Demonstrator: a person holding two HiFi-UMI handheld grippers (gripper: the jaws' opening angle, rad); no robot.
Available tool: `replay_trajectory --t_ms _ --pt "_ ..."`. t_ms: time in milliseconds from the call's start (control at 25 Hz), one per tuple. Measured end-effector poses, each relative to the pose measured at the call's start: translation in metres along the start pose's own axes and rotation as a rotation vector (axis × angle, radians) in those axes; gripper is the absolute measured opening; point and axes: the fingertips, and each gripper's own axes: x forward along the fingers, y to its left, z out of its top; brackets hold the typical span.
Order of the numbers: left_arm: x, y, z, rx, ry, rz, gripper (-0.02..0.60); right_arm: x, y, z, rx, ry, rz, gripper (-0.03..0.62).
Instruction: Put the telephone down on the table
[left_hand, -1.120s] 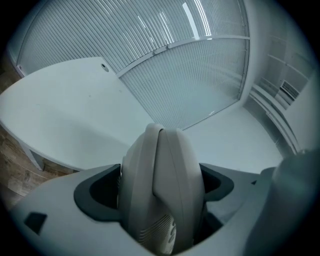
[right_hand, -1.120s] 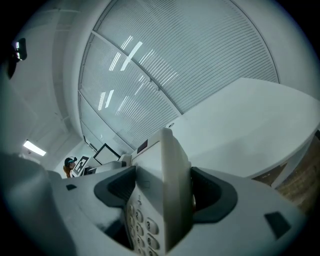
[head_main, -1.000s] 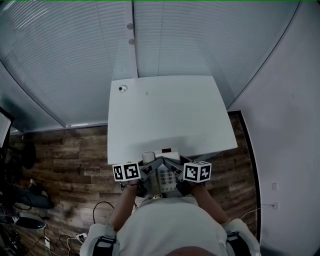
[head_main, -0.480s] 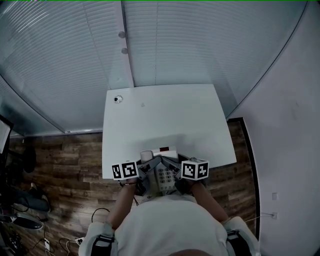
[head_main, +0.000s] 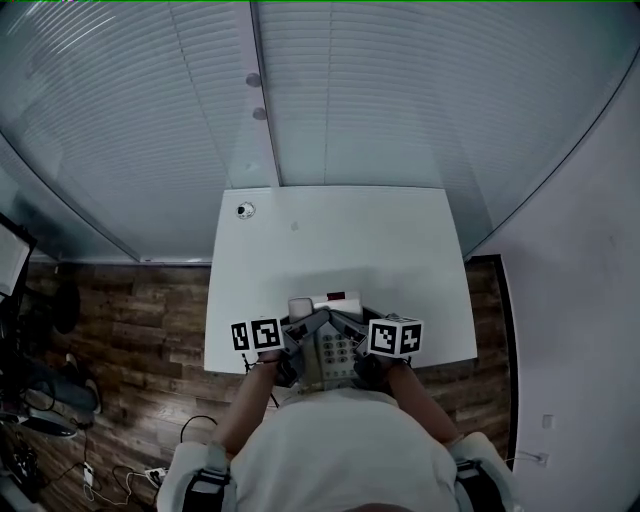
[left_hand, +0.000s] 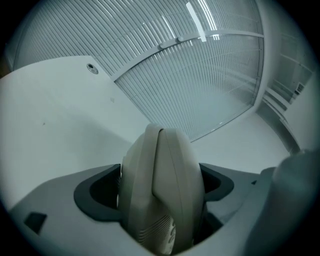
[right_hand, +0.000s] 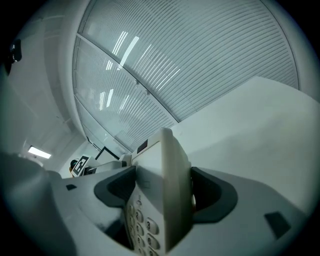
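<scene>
Left gripper (left_hand: 160, 189) first: its jaws are closed partway onto the handset (left_hand: 161, 200) end of the telephone (head_main: 326, 350), with the dark pads pressing it from both sides. My right gripper (right_hand: 162, 197) has the opposite side and is clamped on the edge of the body, with the keypad (right_hand: 141, 227) showing just below its jaws. So the telephone is carried between the 2 grippers, each one pinching it, and neither has any slack that I can see.

From the head view, the telephone sits between the 2 marker cubes, about level with the near edge of the table (head_main: 340, 240). The white top stretches away ahead of both sets of jaws. I cannot tell whether the base is already touching the surface or hanging just above it, because the grippers cover its underside.

My judgement is that the carry is nearly finished but the put-down is not. What is left is to bring the telephone forward of the edge, lower it flat onto the top, open both sets of jaws, and draw the grippers back. The bare surface ahead leaves plenty of room.
</scene>
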Motion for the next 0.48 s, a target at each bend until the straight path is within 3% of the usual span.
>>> replay_trajectory --t_ms 480 --pt "0.038 0.018 0.029 -0.038 -0.011 0.030 0.445 0.025 -0.035 0.030 0.024 0.048 0.005 0.341"
